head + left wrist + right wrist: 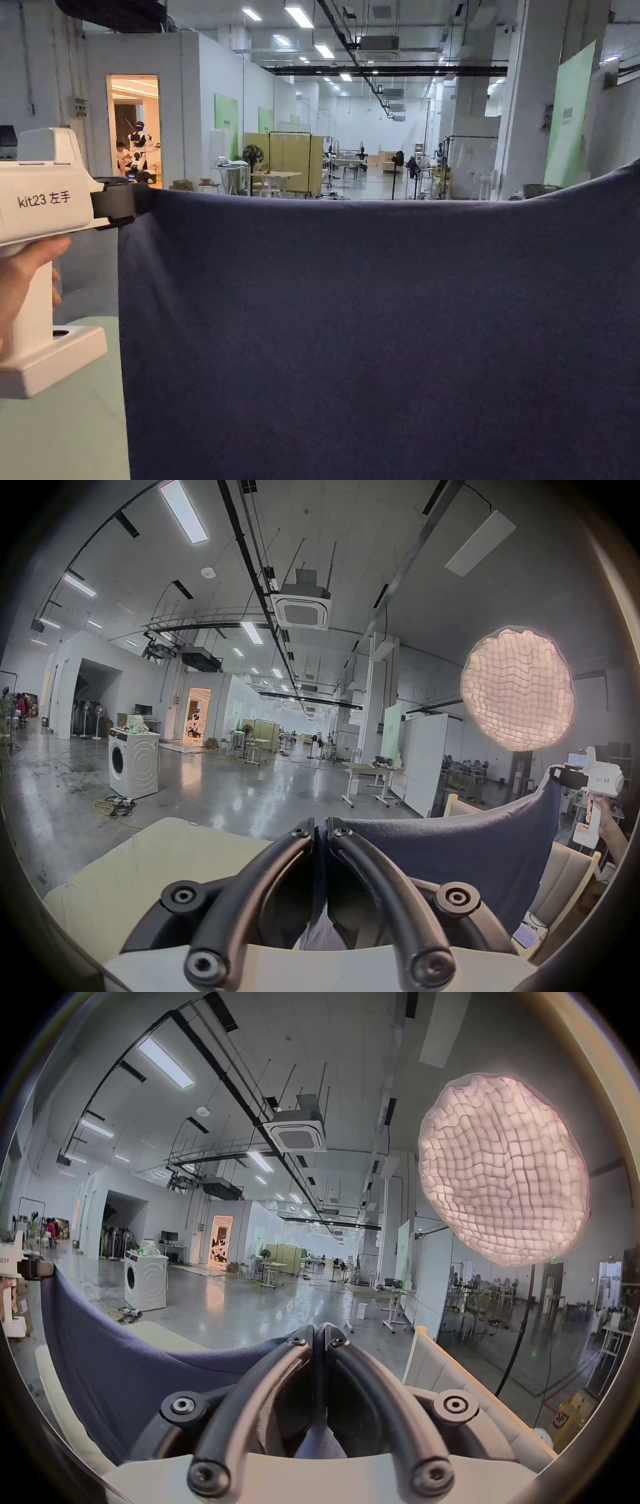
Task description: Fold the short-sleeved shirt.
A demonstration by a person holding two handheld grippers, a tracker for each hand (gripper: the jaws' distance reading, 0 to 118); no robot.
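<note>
A dark navy shirt hangs in the air like a curtain, stretched between both grippers and covering most of the head view. My left gripper is shut on its upper left corner, a hand holding the white handle. In the left gripper view the jaws of the left gripper pinch the cloth, and the shirt runs right to the right gripper, which clamps the far corner. In the right gripper view the right gripper is shut on the shirt, which runs left to the left gripper.
A pale green table lies below the shirt. A cream chair stands to the right, beside a round lit softbox on a stand. A washing machine and desks stand farther off on the open floor.
</note>
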